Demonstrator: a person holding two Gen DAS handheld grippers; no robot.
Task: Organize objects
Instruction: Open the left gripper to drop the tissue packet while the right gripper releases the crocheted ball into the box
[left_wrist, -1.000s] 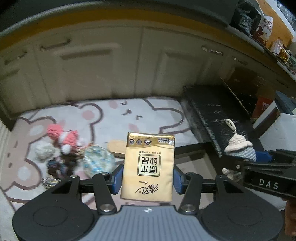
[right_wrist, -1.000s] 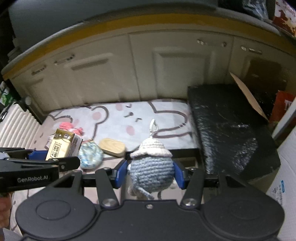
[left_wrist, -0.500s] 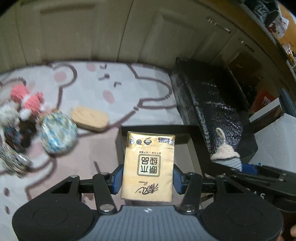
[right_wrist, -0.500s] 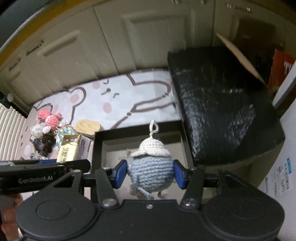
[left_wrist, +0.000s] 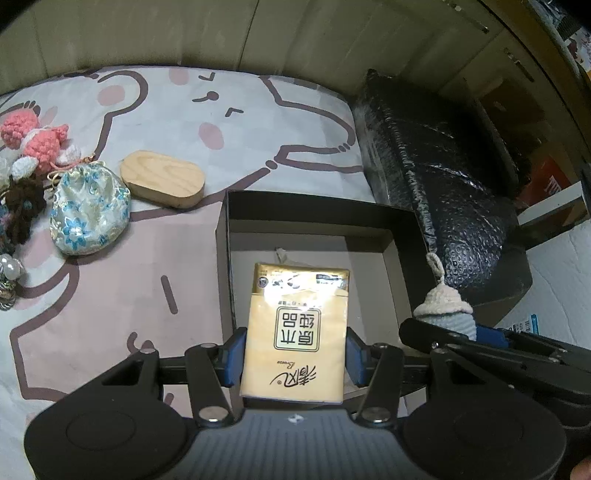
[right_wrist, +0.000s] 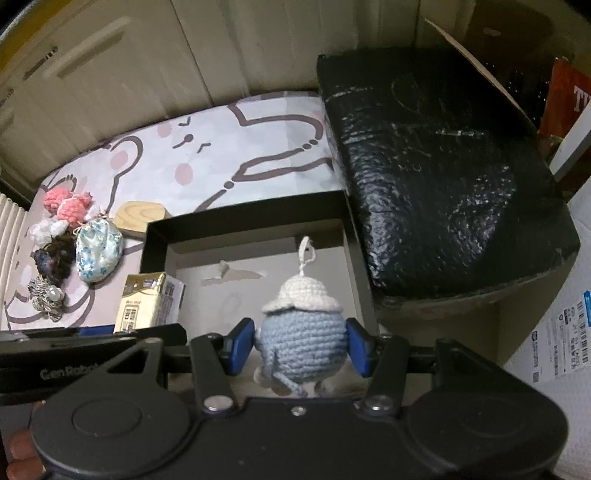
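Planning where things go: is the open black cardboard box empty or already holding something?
Empty, as far as shown: the black cardboard box shows bare pale floor with torn paper lining; the near part is hidden behind the grippers.

**A dim corner by the cabinets**

Cream cabinets (right_wrist: 110, 74) with dark bar handles stand behind. A mat (left_wrist: 177, 110) with a cartoon bear print, in pink and pale grey, covers the floor. Right of it lies a black shiny block (right_wrist: 443, 166), with a cardboard flap (right_wrist: 480, 66) behind it. The light is weak and yellowish.
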